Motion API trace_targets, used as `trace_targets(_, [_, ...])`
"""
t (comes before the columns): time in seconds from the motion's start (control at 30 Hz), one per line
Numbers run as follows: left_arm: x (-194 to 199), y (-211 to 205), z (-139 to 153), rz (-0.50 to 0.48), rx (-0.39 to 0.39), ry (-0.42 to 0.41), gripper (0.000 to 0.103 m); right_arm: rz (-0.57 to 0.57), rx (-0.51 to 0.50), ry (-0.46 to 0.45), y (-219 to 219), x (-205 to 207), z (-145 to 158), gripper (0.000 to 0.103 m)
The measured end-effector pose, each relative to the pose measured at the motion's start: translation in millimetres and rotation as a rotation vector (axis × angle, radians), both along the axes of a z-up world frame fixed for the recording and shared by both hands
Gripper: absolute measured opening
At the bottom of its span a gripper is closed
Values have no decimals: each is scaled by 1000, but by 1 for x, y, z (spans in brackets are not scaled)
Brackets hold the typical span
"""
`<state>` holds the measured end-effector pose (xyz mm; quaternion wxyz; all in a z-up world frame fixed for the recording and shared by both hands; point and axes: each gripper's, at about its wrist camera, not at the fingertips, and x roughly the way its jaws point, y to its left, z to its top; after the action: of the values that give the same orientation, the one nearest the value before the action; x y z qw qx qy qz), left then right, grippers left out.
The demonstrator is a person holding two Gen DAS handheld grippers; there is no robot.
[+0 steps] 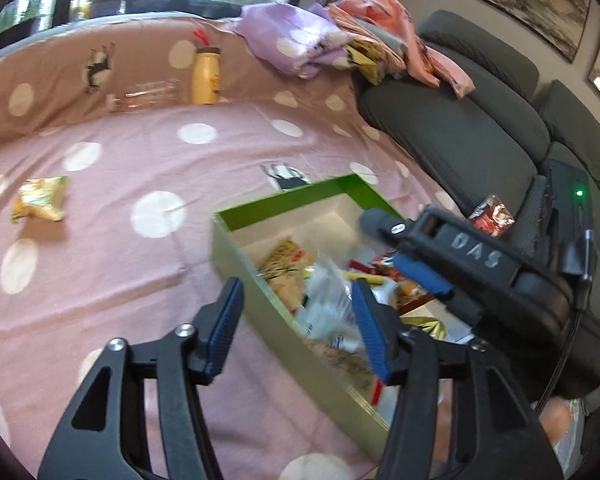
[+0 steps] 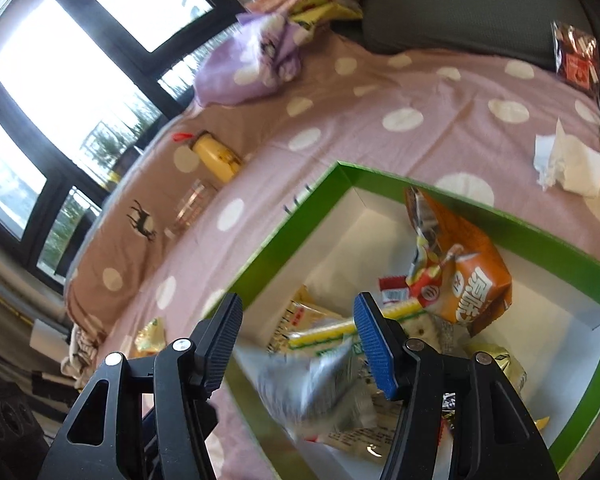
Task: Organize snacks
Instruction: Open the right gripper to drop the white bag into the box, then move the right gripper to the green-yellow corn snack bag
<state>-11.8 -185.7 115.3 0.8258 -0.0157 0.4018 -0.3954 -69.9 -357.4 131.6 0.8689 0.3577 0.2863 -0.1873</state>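
Observation:
A green box (image 1: pixel 236 258) (image 2: pixel 288 232) with a white inside lies on the pink dotted sheet and holds several snack packets, among them an orange pack (image 2: pixel 466 276). A grey-white packet (image 2: pixel 320 384) is blurred just below my right gripper (image 2: pixel 300 342), which is open above the box's near corner. My left gripper (image 1: pixel 296 328) is open over the box's left wall. The right gripper (image 1: pixel 420 256) shows above the box in the left wrist view. A yellow packet (image 1: pixel 40 198) (image 2: pixel 152 334) lies loose on the sheet. A red packet (image 1: pixel 492 216) (image 2: pixel 576 56) lies on the sofa.
A yellow bottle (image 1: pixel 206 76) (image 2: pixel 216 156) and a clear glass (image 1: pixel 148 94) (image 2: pixel 192 204) lie at the sheet's far side. Purple and pink cloths (image 1: pixel 300 40) with more packets are piled by the grey sofa (image 1: pixel 460 132). Crumpled tissue (image 2: pixel 568 160) lies right of the box.

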Motion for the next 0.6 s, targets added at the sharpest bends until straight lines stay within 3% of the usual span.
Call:
trace_targets(0.17, [-1,47,5,104,-7,-7,75,44,-25,-2,14,5,7,61])
trace_targets(0.4, [1,120,-4,321,-4,0,84,107,-78,11,40,15,12,70])
trace_targets(0.6, [15,173,-27,481,-7,69,87,183,-153,20,74,28,15,86])
